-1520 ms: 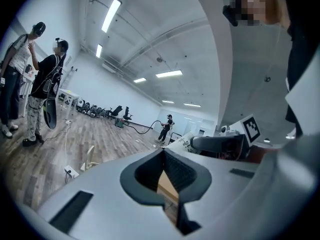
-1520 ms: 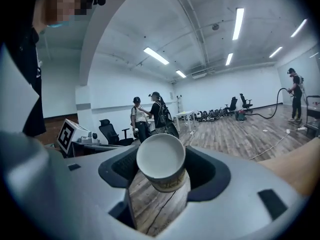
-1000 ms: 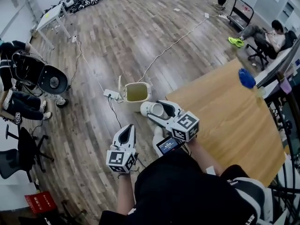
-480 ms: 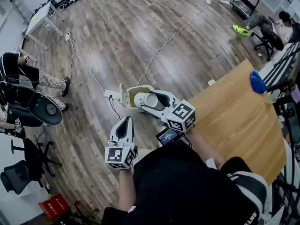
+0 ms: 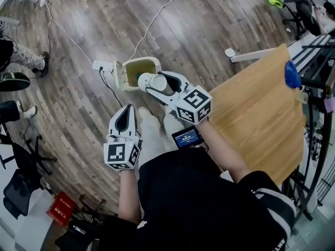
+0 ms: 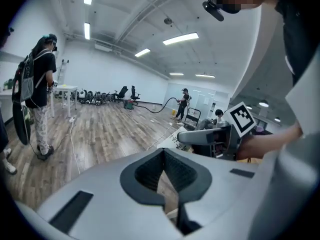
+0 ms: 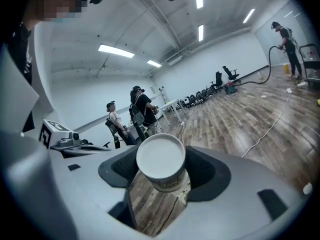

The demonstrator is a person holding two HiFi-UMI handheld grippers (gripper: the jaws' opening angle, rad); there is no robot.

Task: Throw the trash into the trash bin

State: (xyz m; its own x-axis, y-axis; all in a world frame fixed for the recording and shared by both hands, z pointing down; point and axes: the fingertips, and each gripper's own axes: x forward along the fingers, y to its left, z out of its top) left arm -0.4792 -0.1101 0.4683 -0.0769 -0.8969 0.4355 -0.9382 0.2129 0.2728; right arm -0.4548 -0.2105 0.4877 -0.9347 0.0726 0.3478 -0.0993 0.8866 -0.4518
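My right gripper [image 5: 155, 82] is shut on a white paper cup [image 5: 151, 82] that lies on its side between the jaws. In the head view the cup hangs at the near right rim of the small cream trash bin [image 5: 137, 71], whose lid [image 5: 116, 75] stands open on the left. The right gripper view shows the cup's round white end [image 7: 161, 159] pinched between the pads. My left gripper [image 5: 127, 115] hangs lower left of the bin with its jaws together and nothing in them; in its own view [image 6: 165, 176] only floor shows through the gap.
A wooden table [image 5: 261, 114] stands at the right with a blue object [image 5: 291, 75] at its far end. A power strip [image 5: 101, 65] and cables lie left of the bin. People's legs [image 5: 21, 56], office chairs and a red box [image 5: 62, 208] are at the left.
Both grippers have travelled toward the bin and lower. The cup, earlier short of the bin, now sits at its near rim. The left gripper has kept alongside, still with nothing in it.
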